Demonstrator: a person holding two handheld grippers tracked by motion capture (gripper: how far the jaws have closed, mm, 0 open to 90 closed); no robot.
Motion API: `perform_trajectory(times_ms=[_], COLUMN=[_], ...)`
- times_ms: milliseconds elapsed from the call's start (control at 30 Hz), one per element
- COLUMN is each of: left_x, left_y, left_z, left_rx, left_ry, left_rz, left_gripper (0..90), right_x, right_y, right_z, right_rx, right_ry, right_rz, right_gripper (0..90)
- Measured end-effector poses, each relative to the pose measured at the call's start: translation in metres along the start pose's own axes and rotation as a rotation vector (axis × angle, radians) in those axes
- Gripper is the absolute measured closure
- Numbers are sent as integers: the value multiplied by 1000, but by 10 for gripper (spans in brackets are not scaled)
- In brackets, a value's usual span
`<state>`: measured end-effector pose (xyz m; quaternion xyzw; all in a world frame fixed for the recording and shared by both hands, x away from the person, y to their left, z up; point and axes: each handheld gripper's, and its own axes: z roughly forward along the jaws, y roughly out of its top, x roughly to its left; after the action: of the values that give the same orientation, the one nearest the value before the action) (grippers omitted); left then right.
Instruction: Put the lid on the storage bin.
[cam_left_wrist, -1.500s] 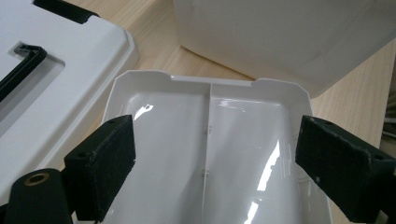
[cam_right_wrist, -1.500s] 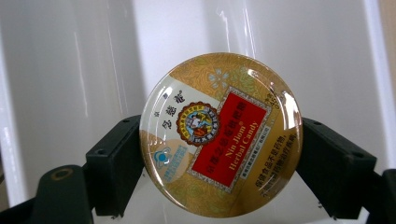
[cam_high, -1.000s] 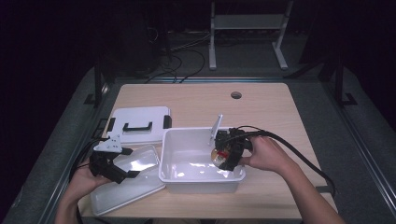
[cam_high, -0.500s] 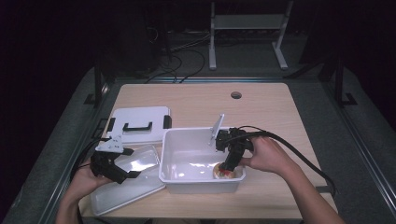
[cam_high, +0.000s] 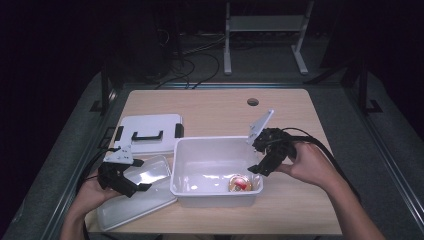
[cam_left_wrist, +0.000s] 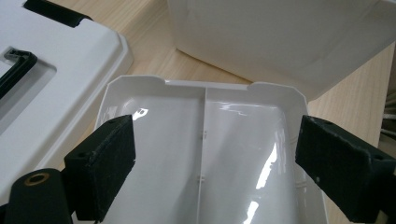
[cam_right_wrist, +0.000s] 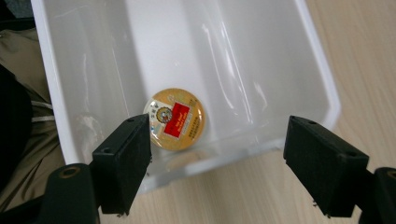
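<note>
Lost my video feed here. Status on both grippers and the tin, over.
Right gripper open above the white bin. Round gold tin lies released on the bin floor, near corner. Left gripper open over the divided tray. Nothing in the way.

Round gold tin (cam_right_wrist: 174, 118), red label, flat in white tub (cam_right_wrist: 322, 79)

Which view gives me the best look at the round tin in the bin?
The right gripper view: the tin lies close below the open jaws, label readable as red on gold. The high view shows it small in the bin's near right corner.
</note>
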<state>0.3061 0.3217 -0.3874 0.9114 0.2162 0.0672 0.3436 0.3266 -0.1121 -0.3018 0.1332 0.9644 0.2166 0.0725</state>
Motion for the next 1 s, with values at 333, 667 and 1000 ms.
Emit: perform_trajectory(times_ms=[333, 667, 1000], left_x=[-1, -2, -4], left_y=[0, 1, 2], left_z=[-1, 2, 3], left_rx=[-8, 4, 2], left_ry=[9, 8, 11], left_rz=[2, 6, 17], left_gripper=[114, 111, 109], right_x=[-4, -4, -1], right_y=[-38, -87, -128], right_z=[-16, -14, -5], right_rx=[-41, -53, -78], right_ry=[-37, -55, -40], right_rz=[81, 173, 269], right_gripper=[235, 235, 234])
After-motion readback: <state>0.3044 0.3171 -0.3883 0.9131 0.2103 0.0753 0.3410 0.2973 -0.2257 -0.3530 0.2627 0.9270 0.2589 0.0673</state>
